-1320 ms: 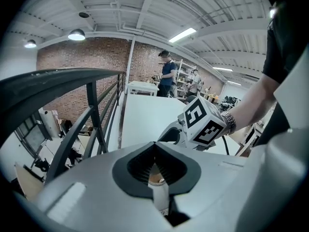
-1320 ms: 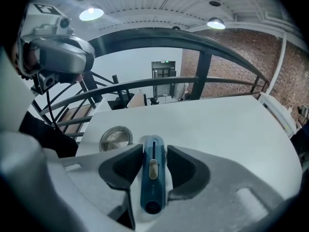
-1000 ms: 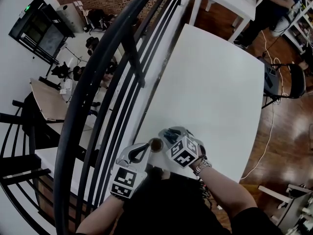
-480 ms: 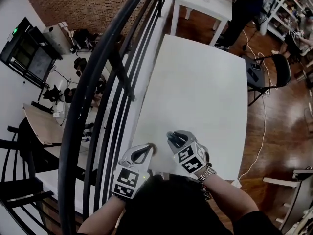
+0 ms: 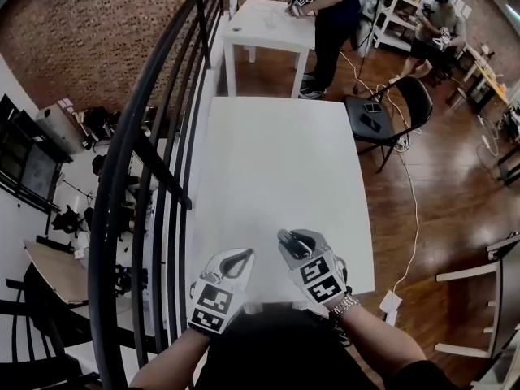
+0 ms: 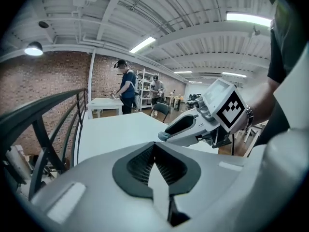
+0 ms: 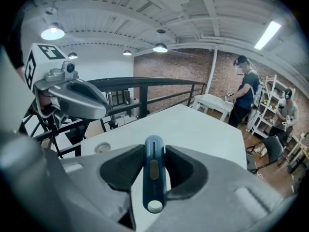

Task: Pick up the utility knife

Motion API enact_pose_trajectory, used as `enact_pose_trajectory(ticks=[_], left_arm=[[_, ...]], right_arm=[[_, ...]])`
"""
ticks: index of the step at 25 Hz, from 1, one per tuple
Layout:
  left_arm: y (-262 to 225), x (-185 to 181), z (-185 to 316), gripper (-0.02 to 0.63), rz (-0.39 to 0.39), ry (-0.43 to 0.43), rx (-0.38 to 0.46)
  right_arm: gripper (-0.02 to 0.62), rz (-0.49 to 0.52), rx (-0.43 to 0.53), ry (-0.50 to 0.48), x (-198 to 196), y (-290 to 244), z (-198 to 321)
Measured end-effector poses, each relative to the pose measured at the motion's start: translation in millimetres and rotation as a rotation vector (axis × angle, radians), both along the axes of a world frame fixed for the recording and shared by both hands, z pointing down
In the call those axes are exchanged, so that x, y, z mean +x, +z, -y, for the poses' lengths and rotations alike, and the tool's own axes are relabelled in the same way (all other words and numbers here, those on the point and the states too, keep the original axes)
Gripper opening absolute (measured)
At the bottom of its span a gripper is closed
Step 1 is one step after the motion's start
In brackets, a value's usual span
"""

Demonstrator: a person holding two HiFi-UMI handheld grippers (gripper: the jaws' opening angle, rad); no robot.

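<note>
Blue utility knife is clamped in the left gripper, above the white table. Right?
No: the right gripper clamps the blue utility knife, as the right gripper view shows. The left gripper is shut and empty. The knife is indeed above the white table.

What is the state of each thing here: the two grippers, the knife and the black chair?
Right gripper: shut on the knife.
Knife: gripped between the jaws, off the table.
Left gripper: shut, empty.
Chair: unfolded, small things on its seat.
</note>
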State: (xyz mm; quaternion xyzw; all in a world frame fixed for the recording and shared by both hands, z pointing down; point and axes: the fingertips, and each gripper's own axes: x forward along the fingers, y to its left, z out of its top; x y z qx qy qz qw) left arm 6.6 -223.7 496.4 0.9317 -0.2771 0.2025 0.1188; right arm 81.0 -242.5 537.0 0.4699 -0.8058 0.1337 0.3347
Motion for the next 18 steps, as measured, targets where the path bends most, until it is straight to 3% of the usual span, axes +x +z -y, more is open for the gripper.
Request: enact_pose_trajectory(ticks=[12, 18], left_arm=[[-45.4, 96.3, -9.3, 0.017, -0.014, 0.039, 0.095], [-60.3, 120.1, -12.7, 0.017, -0.007, 0.045, 0.131]], right_arm=[[0.127, 0.099, 0.155, 0.084, 80.0, -71.1, -27.2], [0.126, 0.13, 0.211, 0.094, 100.9, -89.0, -36.0]])
